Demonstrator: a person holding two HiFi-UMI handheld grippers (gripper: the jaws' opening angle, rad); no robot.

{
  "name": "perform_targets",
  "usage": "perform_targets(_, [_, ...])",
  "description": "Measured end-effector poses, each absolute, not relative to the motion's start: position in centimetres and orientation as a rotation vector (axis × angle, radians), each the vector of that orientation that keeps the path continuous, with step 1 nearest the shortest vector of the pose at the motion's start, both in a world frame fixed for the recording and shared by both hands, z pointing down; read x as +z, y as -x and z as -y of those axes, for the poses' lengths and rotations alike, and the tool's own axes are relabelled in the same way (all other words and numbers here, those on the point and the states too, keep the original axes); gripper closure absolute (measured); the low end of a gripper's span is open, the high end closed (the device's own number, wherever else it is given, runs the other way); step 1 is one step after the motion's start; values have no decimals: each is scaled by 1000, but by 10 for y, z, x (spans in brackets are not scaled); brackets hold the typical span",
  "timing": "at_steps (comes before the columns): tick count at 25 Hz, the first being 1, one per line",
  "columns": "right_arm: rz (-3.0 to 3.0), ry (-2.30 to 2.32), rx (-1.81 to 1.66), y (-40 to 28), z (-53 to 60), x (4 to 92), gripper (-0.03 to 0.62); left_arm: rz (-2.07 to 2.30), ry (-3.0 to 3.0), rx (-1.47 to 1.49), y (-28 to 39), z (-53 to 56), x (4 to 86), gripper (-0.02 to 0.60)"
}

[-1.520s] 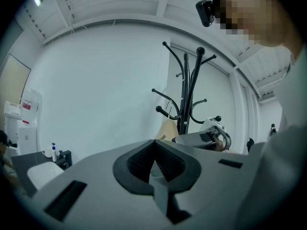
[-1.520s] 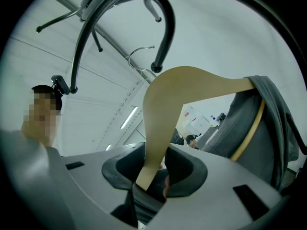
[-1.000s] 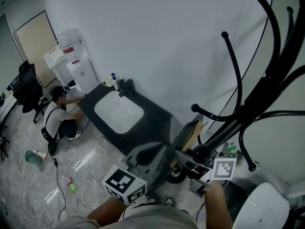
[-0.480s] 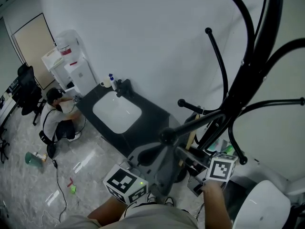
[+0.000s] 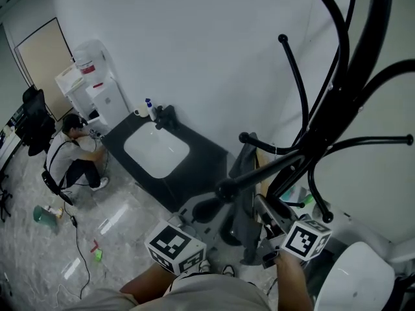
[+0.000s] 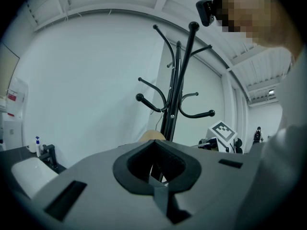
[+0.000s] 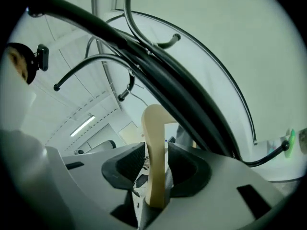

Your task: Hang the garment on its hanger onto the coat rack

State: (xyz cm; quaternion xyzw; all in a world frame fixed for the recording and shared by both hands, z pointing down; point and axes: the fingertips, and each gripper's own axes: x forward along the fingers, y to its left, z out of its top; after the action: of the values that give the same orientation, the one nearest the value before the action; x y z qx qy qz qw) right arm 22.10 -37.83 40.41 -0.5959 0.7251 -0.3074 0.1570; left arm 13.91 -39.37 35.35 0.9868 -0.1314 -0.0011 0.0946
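Note:
The black coat rack [image 5: 363,50] rises at the right of the head view, its curved arms spreading left. My right gripper [image 7: 156,176] is shut on the pale wooden hanger [image 7: 154,147], close under a thick rack arm [image 7: 158,75]. A grey garment [image 5: 241,199] hangs from the hanger [image 5: 262,167] beside the pole, just ahead of my right gripper [image 5: 269,222]. My left gripper [image 5: 194,211] sits lower left of the garment. In the left gripper view its jaws [image 6: 156,176] look shut with nothing seen between them, and the rack [image 6: 175,80] stands ahead.
A black counter with a white basin [image 5: 155,151] runs along the white wall at left. A water dispenser [image 5: 97,89] stands behind it, with a crouching person [image 5: 71,157] and an office chair [image 5: 32,115] nearby. A white rounded object [image 5: 353,277] lies at lower right.
The hanger and garment have come in closer to the rack pole, and the garment now hangs straight down. The left gripper has hardly moved. The crouching person has shifted.

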Motion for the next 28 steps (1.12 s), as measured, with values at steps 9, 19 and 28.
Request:
perform_targets(9, [-2130,1701,-705,-208,335,359,462,340,-2933,17,-148,359,347,577])
perform_targets(19, [-2168,1391,-731,-185,314,335,561,298,-2929,34,-154,330,340,577])
perform_targets(28, [-2287,1415,-701,-180,301,344,577,341,-2950,64,-155,320,344,577])
